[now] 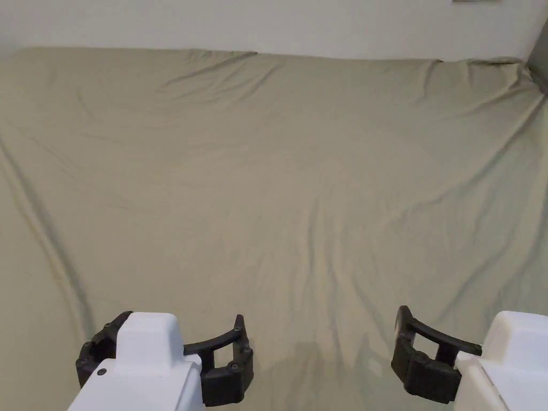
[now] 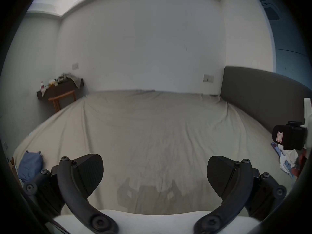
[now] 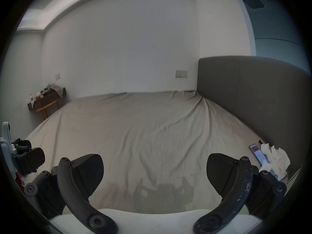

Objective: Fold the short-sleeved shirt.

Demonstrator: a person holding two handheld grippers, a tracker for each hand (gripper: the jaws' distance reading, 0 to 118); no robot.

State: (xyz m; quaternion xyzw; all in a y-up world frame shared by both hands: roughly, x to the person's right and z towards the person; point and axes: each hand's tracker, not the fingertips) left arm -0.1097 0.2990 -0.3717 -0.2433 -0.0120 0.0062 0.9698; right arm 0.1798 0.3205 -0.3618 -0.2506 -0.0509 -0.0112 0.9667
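A wrinkled beige sheet (image 1: 278,160) covers the bed in front of me. My left gripper (image 1: 176,321) hovers over the near edge with its jaws wide apart and nothing between them; its own view shows the same gap (image 2: 154,175) over bare sheet. My right gripper (image 1: 473,329) is level with it to the right, also open and holding nothing (image 3: 154,175). A blue bundle of cloth (image 2: 30,166) lies at the bed's left edge, apart from both grippers.
A dark grey headboard (image 3: 244,94) bounds the bed on the right. Beside it lie a phone (image 3: 257,153) and crumpled white cloth or paper (image 3: 276,160). A cluttered dark shelf (image 2: 57,87) and a wooden stool (image 2: 62,97) stand by the far left wall.
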